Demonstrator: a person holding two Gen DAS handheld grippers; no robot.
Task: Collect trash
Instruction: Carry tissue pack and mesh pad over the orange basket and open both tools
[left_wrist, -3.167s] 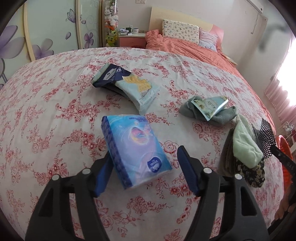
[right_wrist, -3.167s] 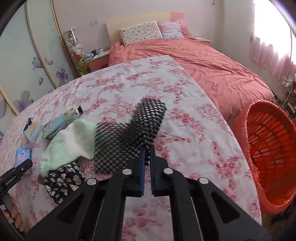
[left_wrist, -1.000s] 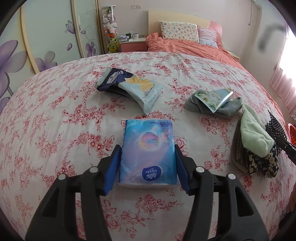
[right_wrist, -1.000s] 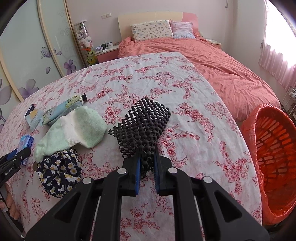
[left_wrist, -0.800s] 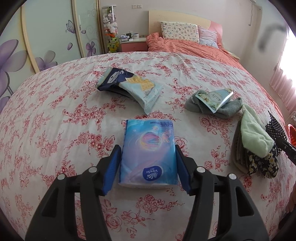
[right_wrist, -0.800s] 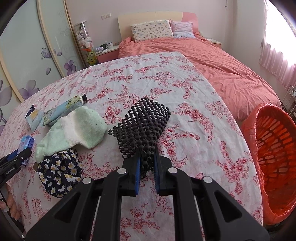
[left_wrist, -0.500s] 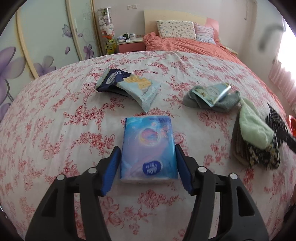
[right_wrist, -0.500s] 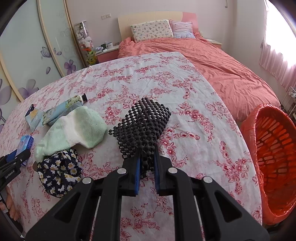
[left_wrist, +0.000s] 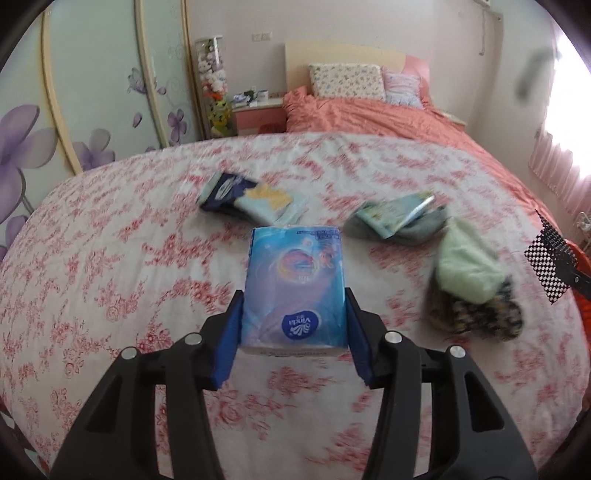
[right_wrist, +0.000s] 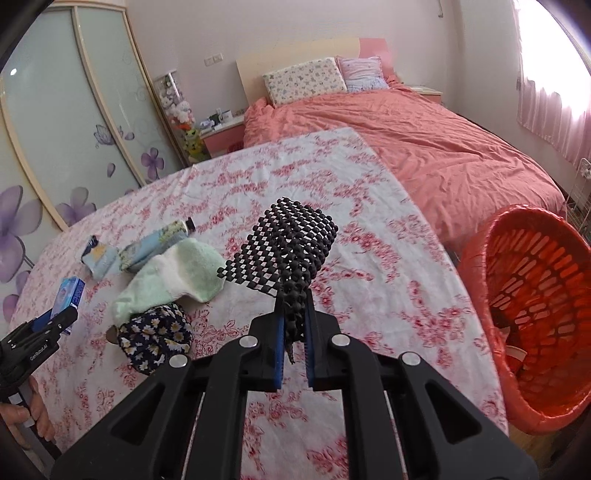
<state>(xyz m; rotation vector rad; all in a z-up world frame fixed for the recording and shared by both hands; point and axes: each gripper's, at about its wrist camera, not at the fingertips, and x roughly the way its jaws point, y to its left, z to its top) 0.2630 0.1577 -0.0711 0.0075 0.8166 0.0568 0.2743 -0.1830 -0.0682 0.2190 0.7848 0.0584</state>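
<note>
Floral-sheeted bed (right_wrist: 369, 229); one orange plastic basket (right_wrist: 524, 317) beside it. Left gripper (left_wrist: 293, 325) jaws closing on one blue tissue pack (left_wrist: 295, 288), lifted. Right gripper (right_wrist: 294, 339) clenched on one black mesh mat (right_wrist: 288, 251).

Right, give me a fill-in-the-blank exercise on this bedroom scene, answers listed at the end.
1. The left gripper is closing on a blue pack of ____.
2. The right gripper is shut on a black ____ mat.
3. The basket past the cloth's right edge is coloured ____.
4. The pale green towel lies on a dark cloth printed with ____.

Missing words: tissues; mesh; orange; daisies
</note>
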